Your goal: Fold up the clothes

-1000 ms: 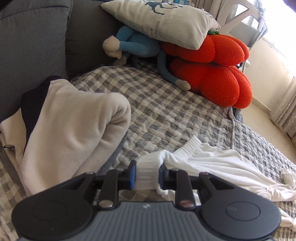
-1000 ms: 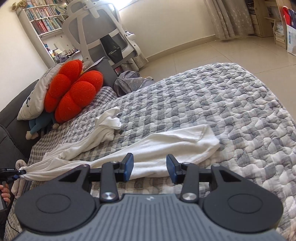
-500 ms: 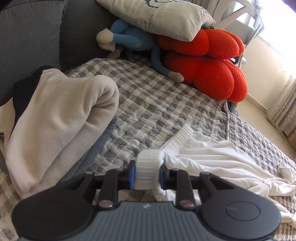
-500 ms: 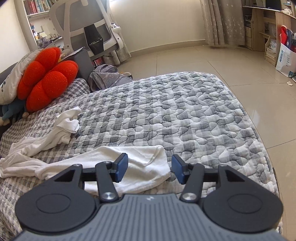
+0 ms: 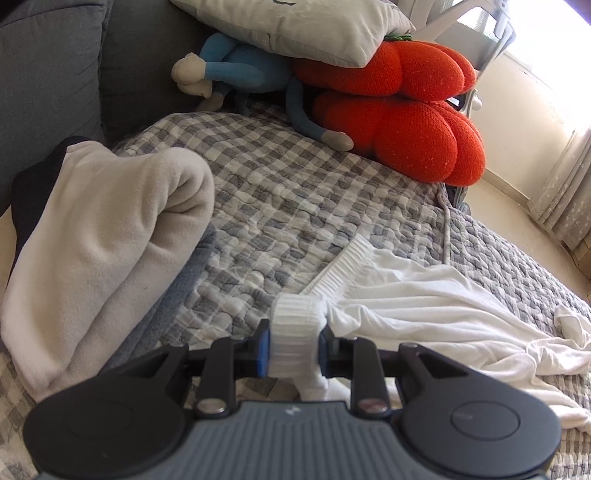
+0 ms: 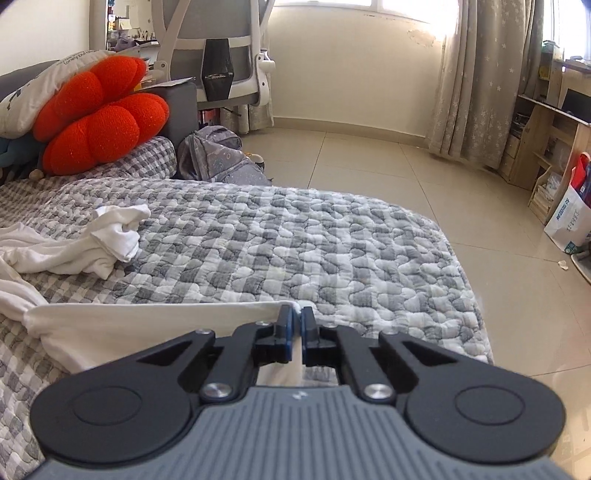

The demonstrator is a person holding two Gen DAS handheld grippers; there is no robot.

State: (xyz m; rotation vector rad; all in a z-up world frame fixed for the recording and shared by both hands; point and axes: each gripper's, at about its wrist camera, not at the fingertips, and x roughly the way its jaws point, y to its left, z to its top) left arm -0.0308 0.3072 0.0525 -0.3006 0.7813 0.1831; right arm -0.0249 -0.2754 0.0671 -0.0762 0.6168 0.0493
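Left gripper (image 5: pixel 295 345) is clamped on the ribbed waistband (image 5: pixel 295 325) of the white pants (image 5: pixel 424 306), which lie spread across the grey checked quilt (image 5: pixel 295 206), running off to the right. Right gripper (image 6: pixel 296 319) has its jaws together, pinching a corner of the pants' flat hem (image 6: pixel 147 325) at the near edge of the quilt (image 6: pixel 295 251). The other leg end (image 6: pixel 114 232) sits bunched up further left on the quilt, apart from the pinched one. Left of the waistband, a cream fleece garment (image 5: pixel 99 251) is piled over something dark against the grey sofa back (image 5: pixel 48 74). Far side: red plush cushion (image 5: pixel 399 118), blue stuffed toy (image 5: pixel 236 70) under a pale pillow (image 5: pixel 295 26). Grey backpack (image 6: pixel 214 155) on the tiled floor (image 6: pixel 388 166) beyond the quilt, office chair (image 6: pixel 221 55) behind it.
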